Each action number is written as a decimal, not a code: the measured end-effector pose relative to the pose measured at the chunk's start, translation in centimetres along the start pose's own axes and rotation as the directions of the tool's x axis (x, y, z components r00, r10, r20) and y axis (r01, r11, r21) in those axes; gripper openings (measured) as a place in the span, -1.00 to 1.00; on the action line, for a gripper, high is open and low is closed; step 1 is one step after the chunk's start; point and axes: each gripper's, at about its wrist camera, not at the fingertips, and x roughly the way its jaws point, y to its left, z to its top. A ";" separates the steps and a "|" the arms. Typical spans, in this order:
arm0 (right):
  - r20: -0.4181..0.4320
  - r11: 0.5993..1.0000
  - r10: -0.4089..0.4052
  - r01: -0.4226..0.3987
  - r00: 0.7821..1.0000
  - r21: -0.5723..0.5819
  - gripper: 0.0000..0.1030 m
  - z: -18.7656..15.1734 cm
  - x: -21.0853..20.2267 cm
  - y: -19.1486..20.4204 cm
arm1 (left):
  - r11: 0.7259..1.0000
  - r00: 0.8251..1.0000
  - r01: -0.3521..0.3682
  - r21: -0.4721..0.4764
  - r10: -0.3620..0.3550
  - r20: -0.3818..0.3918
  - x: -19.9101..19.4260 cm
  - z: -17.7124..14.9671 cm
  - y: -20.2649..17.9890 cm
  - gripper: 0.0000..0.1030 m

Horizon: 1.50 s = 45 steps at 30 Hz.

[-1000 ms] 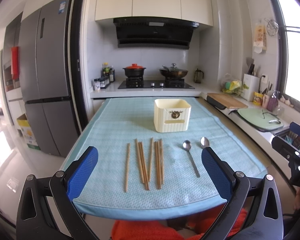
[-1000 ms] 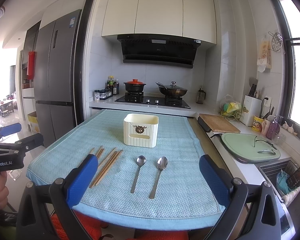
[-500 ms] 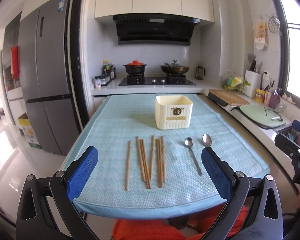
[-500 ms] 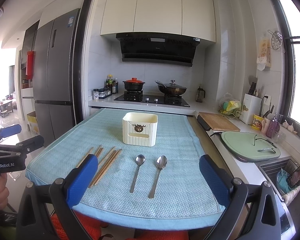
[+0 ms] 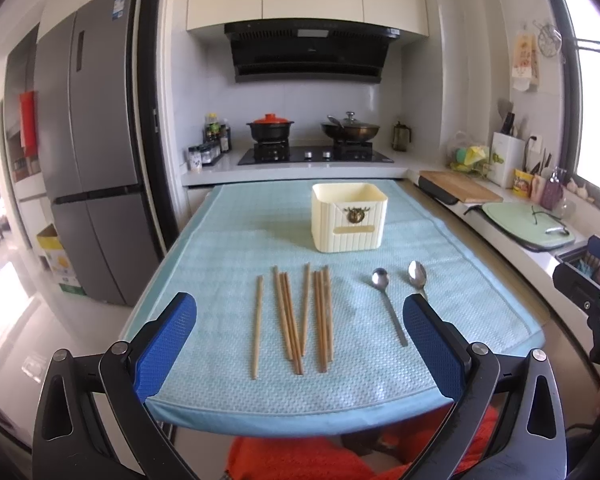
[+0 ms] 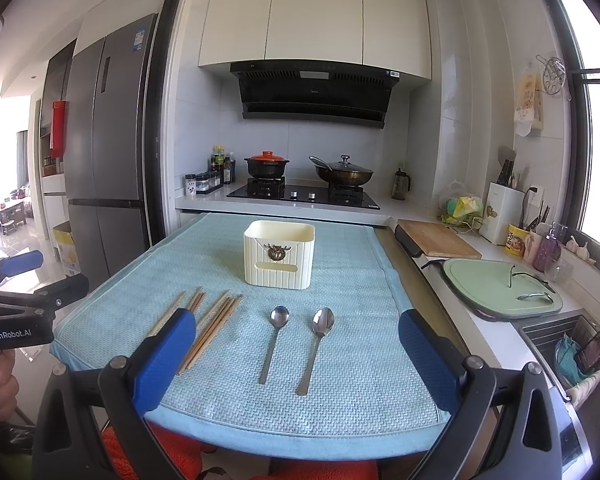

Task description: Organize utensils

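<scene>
**Utensils Laid Out, Nothing Yet Picked Up**

Wooden chopsticks (image 5: 300, 316) lay in a loose row on the table's blue mat (image 5: 220, 240), with two steel spoons (image 6: 296, 344) at their 3 o'clock. The cream utensil holder (image 5: 349, 216) stood at 12 o'clock, well apart; no utensils showed above its rim. Both the left gripper (image 5: 300, 344) and right gripper (image 6: 296, 356) hung with jaws spread wide, holding nothing. The sorting looked unstarted; next would come lowering onto one utensil.

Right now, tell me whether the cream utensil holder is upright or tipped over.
Upright. The cream utensil holder stands on its base on the blue mat, open top facing up, deer emblem on its front wall. Its inside cannot be seen.
</scene>
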 end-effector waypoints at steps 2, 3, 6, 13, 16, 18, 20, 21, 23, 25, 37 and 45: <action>-0.005 1.000 0.000 0.000 1.000 0.001 1.00 0.0 0.1 -0.1 | 1.000 1.000 -0.001 0.004 0.001 -0.008 0.2 0.0 -0.1 1.00; -0.008 1.000 0.000 0.000 1.000 0.001 1.00 0.1 0.3 -0.1 | 1.000 1.000 0.001 0.004 -0.001 -0.012 0.4 0.0 0.0 1.00; -0.017 1.000 0.000 0.000 1.000 0.002 1.00 0.1 0.6 -0.1 | 1.000 1.000 0.012 0.001 -0.012 -0.019 0.8 0.0 0.1 1.00; -0.042 1.000 -0.002 0.003 0.999 0.003 1.00 0.3 1.5 -0.1 | 0.999 0.998 0.048 0.019 -0.047 -0.035 1.6 0.0 -0.1 1.00; -0.053 1.000 0.000 0.001 0.999 0.003 1.00 0.3 2.0 -0.1 | 0.999 0.997 0.038 0.034 -0.036 -0.064 2.5 -0.1 -0.3 1.00; -0.058 1.000 0.008 -0.008 0.998 -0.003 1.00 0.3 2.4 -0.1 | 0.999 0.996 0.032 0.037 -0.029 -0.090 3.2 -0.2 -0.3 1.00; -0.061 1.000 0.014 -0.015 0.998 -0.021 1.00 0.3 2.8 0.1 | 0.999 0.993 0.042 0.033 -0.038 -0.112 3.9 -0.3 -0.2 0.99; -0.063 0.999 0.014 -0.016 0.998 -0.032 1.00 0.3 3.0 0.3 | 0.999 0.992 0.044 0.030 -0.040 -0.119 4.1 -0.4 -0.1 0.99; -0.067 0.999 0.012 -0.015 0.998 -0.046 1.00 0.4 3.5 0.5 | 0.999 0.991 0.043 0.026 -0.039 -0.127 4.5 -0.4 0.1 0.99; -0.075 0.999 0.011 -0.015 0.997 -0.044 1.00 0.5 4.2 0.3 | 0.999 0.991 0.040 0.020 -0.037 -0.127 4.9 -0.3 0.4 0.99; -0.118 0.998 -0.039 0.044 0.992 0.048 1.00 0.2 9.2 -3.5 | 0.999 0.982 -0.014 -0.041 0.006 -0.189 9.3 -1.1 4.2 0.99; -0.131 0.995 -0.023 0.035 0.991 0.091 1.00 -1.0 12.9 -6.2 | 0.989 0.969 -0.116 -0.091 0.093 -0.227 12.7 -2.1 8.6 0.99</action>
